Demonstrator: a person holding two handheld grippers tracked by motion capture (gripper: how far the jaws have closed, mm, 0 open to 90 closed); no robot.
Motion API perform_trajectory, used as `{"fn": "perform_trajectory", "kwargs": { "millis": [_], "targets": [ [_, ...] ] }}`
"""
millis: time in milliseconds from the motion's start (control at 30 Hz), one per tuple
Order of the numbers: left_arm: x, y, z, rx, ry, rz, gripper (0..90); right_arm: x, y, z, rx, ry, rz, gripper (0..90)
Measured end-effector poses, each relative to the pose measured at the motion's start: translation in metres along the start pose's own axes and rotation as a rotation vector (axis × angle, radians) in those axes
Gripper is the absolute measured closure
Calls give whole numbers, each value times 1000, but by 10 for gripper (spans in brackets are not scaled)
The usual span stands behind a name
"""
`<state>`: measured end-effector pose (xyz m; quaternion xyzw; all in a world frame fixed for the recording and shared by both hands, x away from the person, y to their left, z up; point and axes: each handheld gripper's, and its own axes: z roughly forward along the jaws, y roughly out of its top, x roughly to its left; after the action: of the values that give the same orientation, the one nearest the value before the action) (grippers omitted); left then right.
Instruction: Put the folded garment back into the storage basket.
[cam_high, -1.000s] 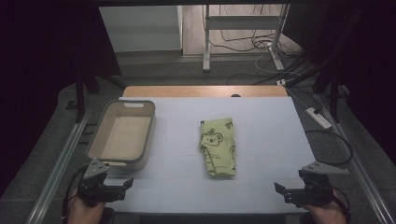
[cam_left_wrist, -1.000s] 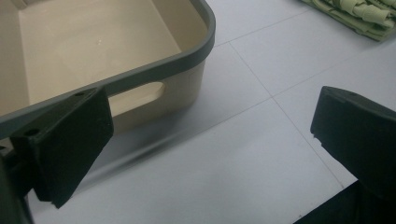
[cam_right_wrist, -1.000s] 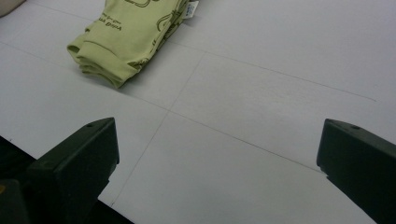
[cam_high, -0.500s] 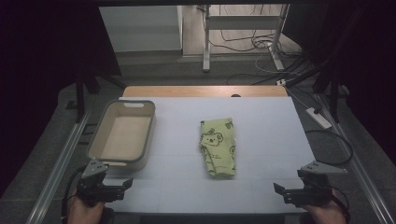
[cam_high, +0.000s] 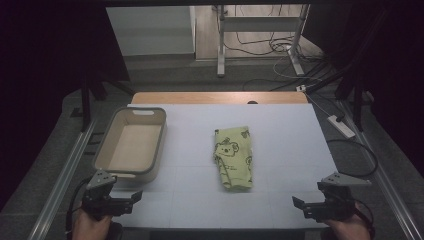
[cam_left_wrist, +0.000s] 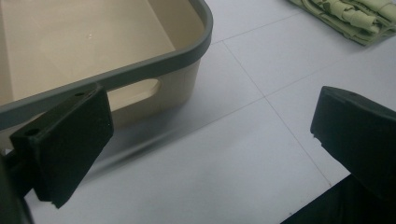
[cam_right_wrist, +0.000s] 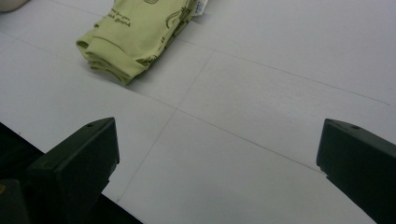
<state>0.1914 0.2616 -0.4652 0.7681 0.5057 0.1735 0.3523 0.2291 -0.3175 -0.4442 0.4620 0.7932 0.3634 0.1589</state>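
A folded light-green garment (cam_high: 233, 157) with dark koala prints lies in the middle of the white table mat (cam_high: 280, 135). An empty beige bin (cam_high: 131, 145) with a grey rim stands at the left. My left gripper (cam_high: 136, 196) rests open at the front left corner, just in front of the bin (cam_left_wrist: 98, 51), with nothing between its jaws. My right gripper (cam_high: 298, 204) sits open at the front right corner, well clear of the garment (cam_right_wrist: 135, 37). A corner of the garment (cam_left_wrist: 355, 18) appears in the left gripper view.
A wooden strip (cam_high: 220, 97) edges the table's far side. Metal rails (cam_high: 62, 175) run along both sides. A power strip (cam_high: 341, 126) and cables lie on the floor at right. A desk frame (cam_high: 260, 30) stands beyond.
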Motion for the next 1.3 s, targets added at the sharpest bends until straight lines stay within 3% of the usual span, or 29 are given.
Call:
{"fn": "perform_trajectory", "kwargs": {
  "millis": [200, 400, 700, 933, 1067, 1300],
  "targets": [
    [-3, 5, -2, -22, 10, 29, 0, 1, 4, -1, -23, 37, -4, 0],
    [-5, 8, 4, -3, -17, 63, 0, 3, 6, 1, -34, 48, -26, 0],
    [-6, 15, 10, -10, -60, 80, 0, 5, 8, 2, -58, 63, -58, 0],
    [-8, 23, 18, -11, -70, 100, 0, 9, 15, 8, -85, 127, -124, 0],
    [-9, 27, 22, -10, -70, 100, 0, 11, 19, 11, -75, 175, -113, 0],
    [-13, 36, 30, -12, -74, 114, 0, 12, 25, 14, -93, 204, -99, 0]
  ]
}}
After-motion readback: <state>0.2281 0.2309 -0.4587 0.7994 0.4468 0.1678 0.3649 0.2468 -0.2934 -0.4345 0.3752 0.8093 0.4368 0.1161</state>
